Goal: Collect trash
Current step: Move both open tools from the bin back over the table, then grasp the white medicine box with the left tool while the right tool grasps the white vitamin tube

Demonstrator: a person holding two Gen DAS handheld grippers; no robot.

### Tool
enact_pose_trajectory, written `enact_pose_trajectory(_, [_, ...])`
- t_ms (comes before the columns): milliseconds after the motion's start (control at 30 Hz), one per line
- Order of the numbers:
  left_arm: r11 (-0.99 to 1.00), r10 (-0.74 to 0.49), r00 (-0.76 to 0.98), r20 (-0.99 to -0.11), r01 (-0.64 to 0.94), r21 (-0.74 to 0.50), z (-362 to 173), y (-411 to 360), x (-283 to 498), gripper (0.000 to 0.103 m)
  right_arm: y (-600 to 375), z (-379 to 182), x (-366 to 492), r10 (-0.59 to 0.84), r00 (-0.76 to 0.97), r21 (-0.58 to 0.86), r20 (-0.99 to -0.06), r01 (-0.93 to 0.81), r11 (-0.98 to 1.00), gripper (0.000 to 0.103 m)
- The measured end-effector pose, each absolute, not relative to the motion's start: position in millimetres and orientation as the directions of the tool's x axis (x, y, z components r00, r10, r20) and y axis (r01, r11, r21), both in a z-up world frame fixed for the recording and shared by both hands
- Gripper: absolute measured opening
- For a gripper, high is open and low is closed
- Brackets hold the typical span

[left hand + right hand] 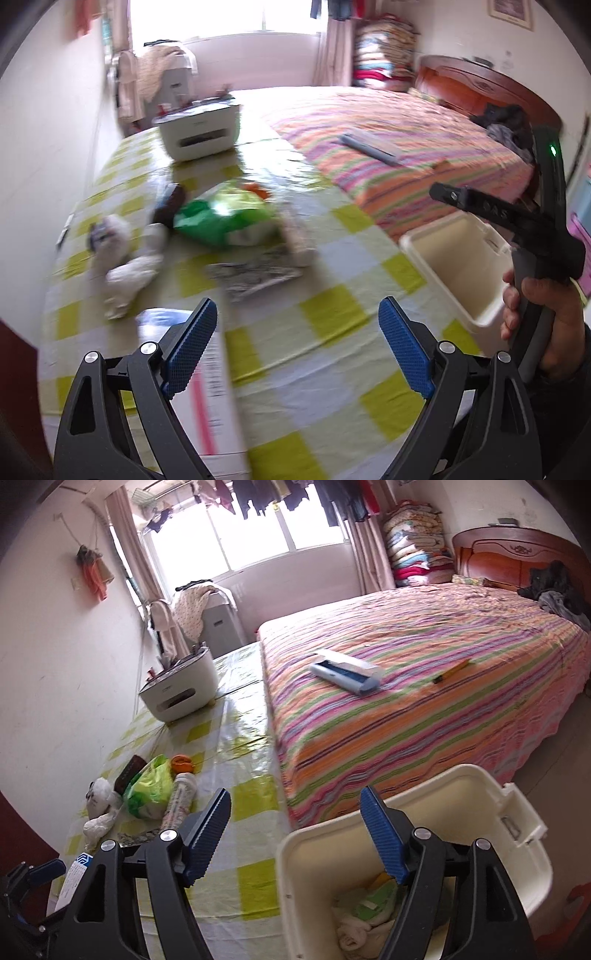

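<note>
With both sets of fingers spread wide and empty, I hold my right gripper [295, 834] over the bin [476, 786] beside the table [255, 886], my left gripper [297, 347] facing the trash pile [221, 221], seemingly wrappers.

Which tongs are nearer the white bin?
Right. The right tongs hang open over the bin, above trash already inside. The left tongs are open over the checked table, beside it.

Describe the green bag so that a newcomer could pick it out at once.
Start at the checked tablecloth left of the striped bed. In the litter pile near the wall lies the green bag, between white crumpled tissue and a printed bottle. It alone is bright green.
</note>
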State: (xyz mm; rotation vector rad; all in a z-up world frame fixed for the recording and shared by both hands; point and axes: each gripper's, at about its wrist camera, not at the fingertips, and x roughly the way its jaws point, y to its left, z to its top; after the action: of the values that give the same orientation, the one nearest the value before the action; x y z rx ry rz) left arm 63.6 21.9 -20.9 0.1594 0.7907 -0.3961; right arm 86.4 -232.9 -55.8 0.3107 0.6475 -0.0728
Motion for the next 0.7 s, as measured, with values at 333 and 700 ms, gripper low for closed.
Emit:
enact_pose_trajectory(333, [0.955,-0.277,0.563,-0.779,0.25,-0.159,-34,102,96,0.088,-158,-66,118,0.142,0.765,0.248,-0.628,0.024,0.968,0.07])
enact_pose_trajectory(700, [0.953,-0.289,0.443,-0.849,0.214,-0.213,-76,107,110,0.081,-106,-90,158,0.191,0.688,0.22,-0.7,-0.047,0.974,0.07])
